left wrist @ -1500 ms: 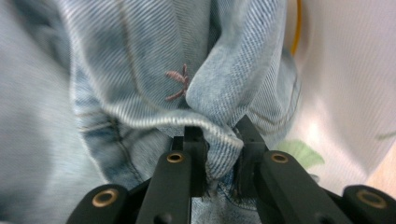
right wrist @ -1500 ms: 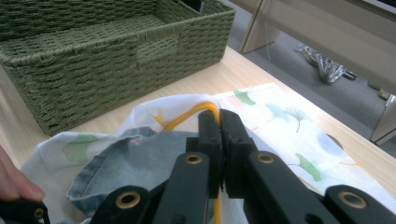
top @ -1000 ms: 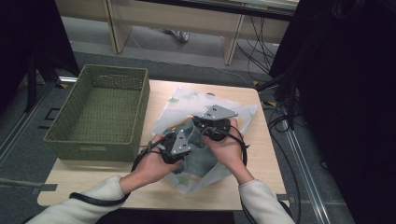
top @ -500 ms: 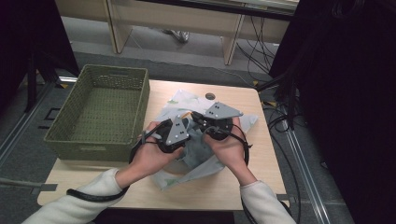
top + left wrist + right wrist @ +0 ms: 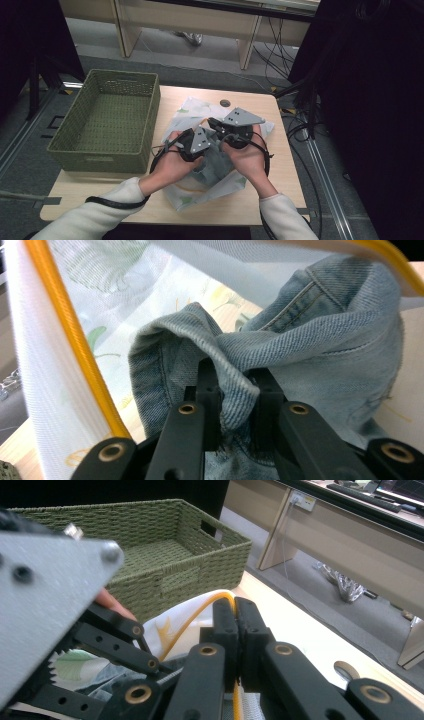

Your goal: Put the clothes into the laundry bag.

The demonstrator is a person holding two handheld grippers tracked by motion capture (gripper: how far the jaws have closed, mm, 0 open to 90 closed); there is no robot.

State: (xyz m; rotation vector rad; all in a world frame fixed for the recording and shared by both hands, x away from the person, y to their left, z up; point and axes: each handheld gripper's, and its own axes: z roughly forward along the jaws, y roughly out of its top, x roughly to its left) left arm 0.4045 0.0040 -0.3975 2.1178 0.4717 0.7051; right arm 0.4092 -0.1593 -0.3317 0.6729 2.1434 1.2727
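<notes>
Both claws (image 5: 212, 131) clamped, hands together

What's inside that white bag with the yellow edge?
Blue jeans sit inside the white mesh bag. The left claw pinches a denim fold; the right claw grips the bag's yellow rim. Anything beneath the denim is hidden.

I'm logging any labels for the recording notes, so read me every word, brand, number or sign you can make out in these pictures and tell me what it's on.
None can be read.
The denim garment shows only seams and stitching, no tag.
The mesh bag carries a leaf print, no lettering.
The green basket and the grey plate on the left gripper are unmarked.
The right gripper bears no marking either.
</notes>
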